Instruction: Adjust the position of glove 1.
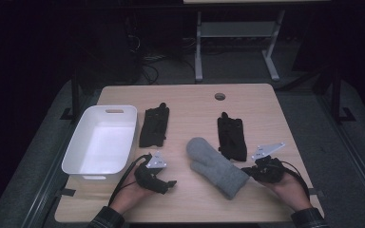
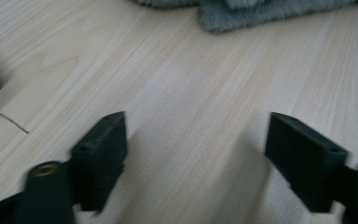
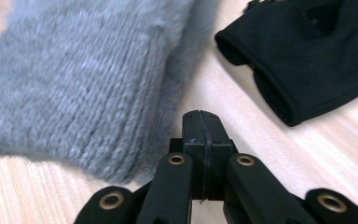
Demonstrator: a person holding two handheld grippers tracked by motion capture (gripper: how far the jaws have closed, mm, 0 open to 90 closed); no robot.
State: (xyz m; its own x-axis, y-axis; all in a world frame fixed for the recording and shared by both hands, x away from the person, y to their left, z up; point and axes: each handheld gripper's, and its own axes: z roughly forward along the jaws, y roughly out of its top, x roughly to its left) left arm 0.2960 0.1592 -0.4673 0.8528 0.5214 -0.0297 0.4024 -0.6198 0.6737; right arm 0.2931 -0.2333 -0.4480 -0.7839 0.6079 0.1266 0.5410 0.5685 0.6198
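Grey knitted mitten (image 1: 216, 167) flat on the wooden counter (image 1: 190, 102), near-right of middle, cuff toward the near right. Right gripper (image 1: 253, 169) at that cuff, fingers (image 3: 200, 135) pressed together, nothing between them, just beside the knit edge. Left gripper (image 1: 170, 183) low over bare wood to the mitten's left, fingers (image 2: 100, 149) spread and empty. Black glove (image 1: 232, 137) just beyond the mitten; second black glove (image 1: 154, 126) beside the white bin (image 1: 78, 142) at the left.
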